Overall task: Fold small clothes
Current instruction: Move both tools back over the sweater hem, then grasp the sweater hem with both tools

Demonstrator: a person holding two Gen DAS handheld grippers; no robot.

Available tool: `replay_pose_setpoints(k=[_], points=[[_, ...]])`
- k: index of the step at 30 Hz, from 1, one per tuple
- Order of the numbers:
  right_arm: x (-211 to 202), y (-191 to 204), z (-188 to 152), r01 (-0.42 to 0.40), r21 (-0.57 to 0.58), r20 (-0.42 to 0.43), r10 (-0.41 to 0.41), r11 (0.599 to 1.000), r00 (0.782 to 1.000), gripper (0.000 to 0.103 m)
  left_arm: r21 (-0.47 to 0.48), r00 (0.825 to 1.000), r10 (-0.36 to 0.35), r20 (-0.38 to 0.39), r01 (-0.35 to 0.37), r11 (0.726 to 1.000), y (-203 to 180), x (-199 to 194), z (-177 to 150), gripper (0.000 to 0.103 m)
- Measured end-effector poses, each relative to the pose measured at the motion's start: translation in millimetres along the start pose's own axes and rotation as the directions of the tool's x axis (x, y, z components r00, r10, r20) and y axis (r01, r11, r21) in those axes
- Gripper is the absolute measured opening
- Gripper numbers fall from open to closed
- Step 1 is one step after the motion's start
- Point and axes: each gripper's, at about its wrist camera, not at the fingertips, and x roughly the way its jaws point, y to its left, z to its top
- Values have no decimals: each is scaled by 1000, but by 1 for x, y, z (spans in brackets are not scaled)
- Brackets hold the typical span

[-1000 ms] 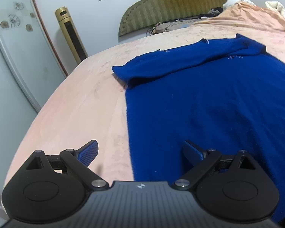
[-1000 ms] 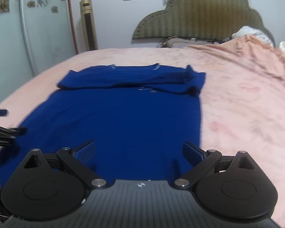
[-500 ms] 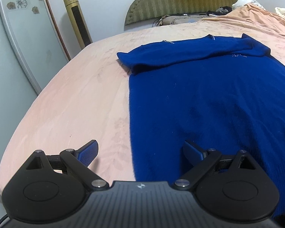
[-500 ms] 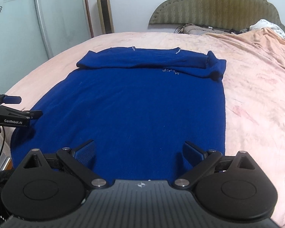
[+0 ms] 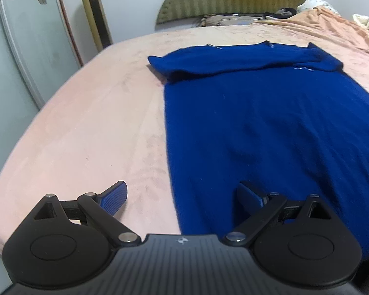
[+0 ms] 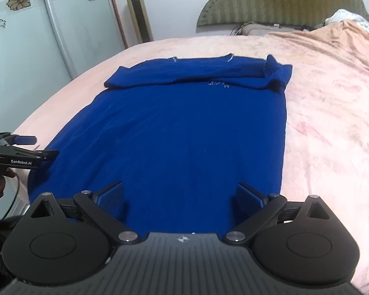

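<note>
"GenRobot.AI" stands on the left gripper (image 6: 34,145).

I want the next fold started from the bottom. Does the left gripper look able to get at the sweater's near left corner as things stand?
Probably yes. The left gripper is open over the blue sweater's left edge near the hem, and only bare pink bedspread lies beside it.

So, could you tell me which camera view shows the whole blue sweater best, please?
The right wrist view: the blue sweater appears nearly whole there, both side edges and the folded far end lying on the pink bedspread. The left wrist view shows its left edge and folded end, but the right side runs out of frame.
</note>
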Motion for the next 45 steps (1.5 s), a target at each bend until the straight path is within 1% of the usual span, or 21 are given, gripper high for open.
replay_pose_setpoints(k=[4,7,12,15,17,21,22,23,24,25,27,28,29,30,31,32,35,38,41,43,45], points=[[-10,-17,-5,-59,17,-20,60,998,998,98,-62,994,-103,-41,101,993,19,-4,-10,97],[-20,-36,-13,-54,66,-40,57,996,998,99,-118,985,-164,-48,158,980,34,-7,-17,97],[-33,-68,-26,-94,172,-53,104,981,993,98,-139,964,-261,-42,254,957,42,-13,-25,97],[-28,-68,-32,-115,190,-77,132,975,988,92,-125,956,-287,-57,279,952,34,-13,-25,97],[-25,-59,-34,-125,156,-84,140,980,987,90,-90,950,-302,-81,295,951,26,-12,-22,96],[-19,-42,-34,-233,146,-95,248,961,964,86,-80,914,-393,-98,386,919,17,-15,-18,96],[-16,-37,-33,-258,145,-95,273,955,957,85,-86,901,-423,-94,415,905,14,-15,-17,91],[-13,-32,-32,-269,143,-98,285,952,954,85,-92,891,-444,-95,436,895,12,-15,-17,81],[-9,-27,-31,-271,130,-100,284,954,953,85,-92,889,-449,-95,441,893,10,-14,-15,74],[-6,-22,-27,-266,111,-102,277,958,955,84,-83,891,-443,-95,437,896,8,-14,-14,52],[-1,-12,-21,-238,76,-105,246,968,964,74,-87,892,-439,-109,432,898,8,-11,-10,26],[1,-9,-18,-225,65,-106,231,972,967,63,-109,886,-447,-119,436,893,10,-7,-7,16],[2,-8,-16,-217,63,-105,222,974,969,45,-129,881,-456,-124,442,888,11,-5,-4,12],[5,-8,-13,-205,65,-107,212,976,972,34,-141,877,-463,-125,447,884,11,-4,-3,11],[6,-10,-11,-191,68,-107,198,979,974,19,-137,879,-462,-119,447,884,9,-4,-1,10],[7,-11,-9,-187,73,-103,194,980,976,18,-125,882,-457,-112,444,887,8,-5,2,10],[4,-14,0,-200,75,-68,205,977,976,15,-85,892,-447,-68,441,893,4,-13,12,9],[1,-13,20,-204,49,-1,204,978,979,14,-58,898,-440,-1,439,897,2,-17,32,9],[7,-19,46,-143,10,59,142,990,988,14,-28,921,-387,47,389,921,-3,-8,53,9],[21,-26,61,-90,6,77,89,996,993,14,-42,931,-363,40,364,930,-4,9,62,9],[38,-34,69,-37,9,69,37,999,997,14,-59,940,-342,5,342,938,-5,33,68,9]])
